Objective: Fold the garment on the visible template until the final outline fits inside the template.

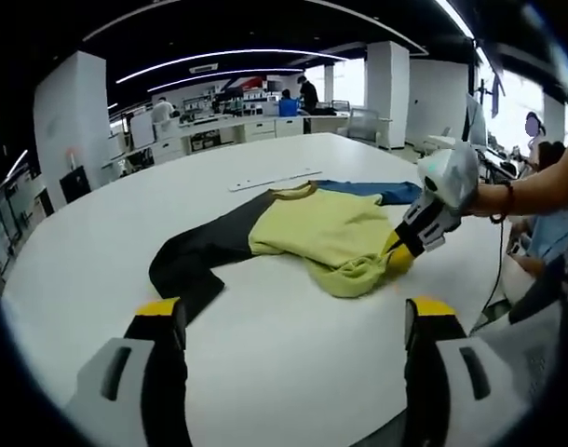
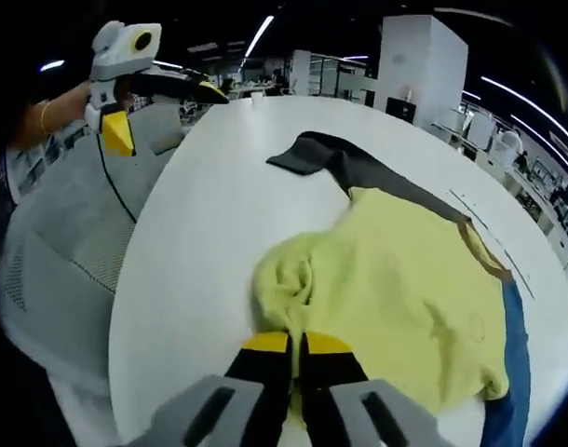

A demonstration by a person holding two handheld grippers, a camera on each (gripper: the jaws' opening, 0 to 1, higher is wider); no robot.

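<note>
Yellow cloth made up the body of the garment [image 1: 326, 233], which lay spread near the middle of the white counter [image 1: 98, 270], with one dark grey sleeve [image 1: 196, 261] stretched toward the left gripper view's camera and a blue sleeve [image 1: 377, 191] on the far side. In the right gripper view the yellow body [image 2: 405, 298] was bunched at its near edge, the grey sleeve [image 2: 326, 154] running away across the counter [image 2: 191, 242] and the blue sleeve [image 2: 512, 372] along the right.

Right gripper [image 2: 296, 346]: fingers pressed close together, pinching the bunched yellow hem. Seen from the left gripper view, it [image 1: 402, 244] sat at the garment's right edge, held by a person's hand.

Left gripper [image 1: 298, 317]: fingers spread wide, holding nothing, over bare counter just short of the grey sleeve. In the right gripper view it [image 2: 116, 130] hung off the counter's edge, above a grey mesh chair [image 2: 60, 251].

A pale strip [image 1: 275, 179] lay on the counter beyond the garment.
</note>
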